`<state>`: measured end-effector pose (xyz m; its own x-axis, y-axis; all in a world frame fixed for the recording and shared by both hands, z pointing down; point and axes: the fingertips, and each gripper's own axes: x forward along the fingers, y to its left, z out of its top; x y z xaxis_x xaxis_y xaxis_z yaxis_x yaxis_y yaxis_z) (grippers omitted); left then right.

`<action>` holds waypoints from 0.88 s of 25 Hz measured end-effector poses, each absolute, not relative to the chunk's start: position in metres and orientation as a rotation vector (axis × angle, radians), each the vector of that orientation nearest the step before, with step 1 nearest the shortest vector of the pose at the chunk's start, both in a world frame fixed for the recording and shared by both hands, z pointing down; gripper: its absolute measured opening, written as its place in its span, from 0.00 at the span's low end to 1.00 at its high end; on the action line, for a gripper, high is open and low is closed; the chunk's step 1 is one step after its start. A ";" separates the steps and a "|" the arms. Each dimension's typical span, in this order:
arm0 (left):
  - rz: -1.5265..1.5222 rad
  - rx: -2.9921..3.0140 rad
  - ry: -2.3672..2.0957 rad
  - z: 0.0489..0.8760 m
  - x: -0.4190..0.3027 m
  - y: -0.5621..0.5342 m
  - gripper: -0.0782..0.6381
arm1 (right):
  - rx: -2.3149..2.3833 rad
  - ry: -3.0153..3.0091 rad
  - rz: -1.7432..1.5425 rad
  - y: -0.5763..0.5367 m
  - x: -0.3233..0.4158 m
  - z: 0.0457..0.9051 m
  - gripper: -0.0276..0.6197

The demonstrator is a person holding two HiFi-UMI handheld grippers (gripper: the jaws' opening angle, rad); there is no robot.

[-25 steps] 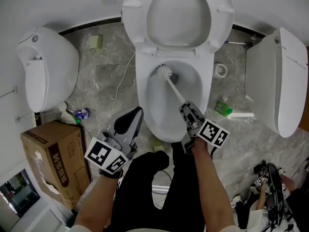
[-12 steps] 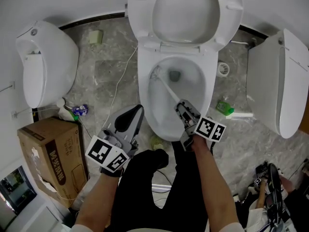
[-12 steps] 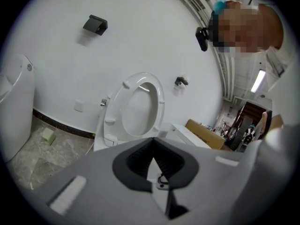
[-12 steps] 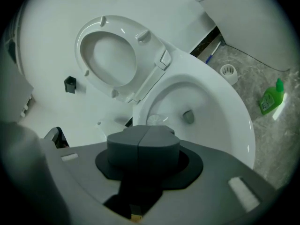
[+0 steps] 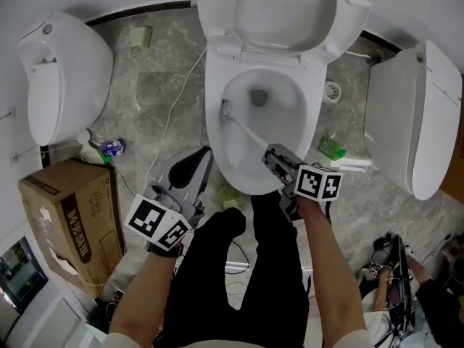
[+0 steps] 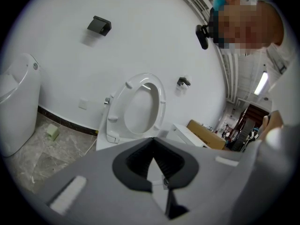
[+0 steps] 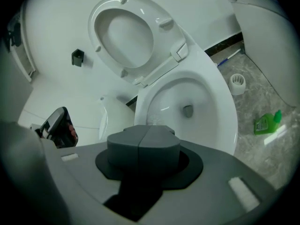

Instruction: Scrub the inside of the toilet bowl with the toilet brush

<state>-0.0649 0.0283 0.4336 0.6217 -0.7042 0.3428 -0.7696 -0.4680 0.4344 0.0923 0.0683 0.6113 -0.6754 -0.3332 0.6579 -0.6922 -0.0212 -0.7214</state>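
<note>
While the right gripper [image 5: 275,159] has the toilet brush [image 5: 246,130] down in the bowl, the left gripper [image 5: 194,171] is just along for the ride.

Nearest first: the left gripper's jaws are pressed together on nothing, and it's parked off to the right gripper's left, outside the toilet bowl [image 5: 313,118]. The right gripper's jaws are clamped on the handle end, over the near rim. From there the handle runs forward and to its left, and the brush head [image 5: 226,110] sits against the bowl's left wall, just left of the drain [image 5: 259,96]. The seat [image 5: 283,9] is flipped up beyond that. I'd say we're mid-scrub, on the side wall. The next move probably needs a wrist swing to drag the bristles toward the drain and the right wall, keeping pressure on.
</note>
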 end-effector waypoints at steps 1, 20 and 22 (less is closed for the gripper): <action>0.158 2.285 -1.156 0.434 -0.065 0.029 0.11 | 1.047 -1.964 1.722 0.071 0.093 0.609 0.30; 0.173 2.261 -1.129 0.419 -0.049 0.049 0.11 | 0.394 -1.798 1.212 0.123 0.140 0.565 0.30; 0.172 2.262 -1.130 0.417 -0.047 0.050 0.11 | 0.323 -1.775 1.146 0.123 0.146 0.560 0.30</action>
<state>-0.0474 0.0499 0.4170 0.6294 -0.6860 0.3650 -0.7636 -0.4590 0.4541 0.1464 0.1231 0.5596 -0.5016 0.2597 0.8252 -0.6453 0.5231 -0.5568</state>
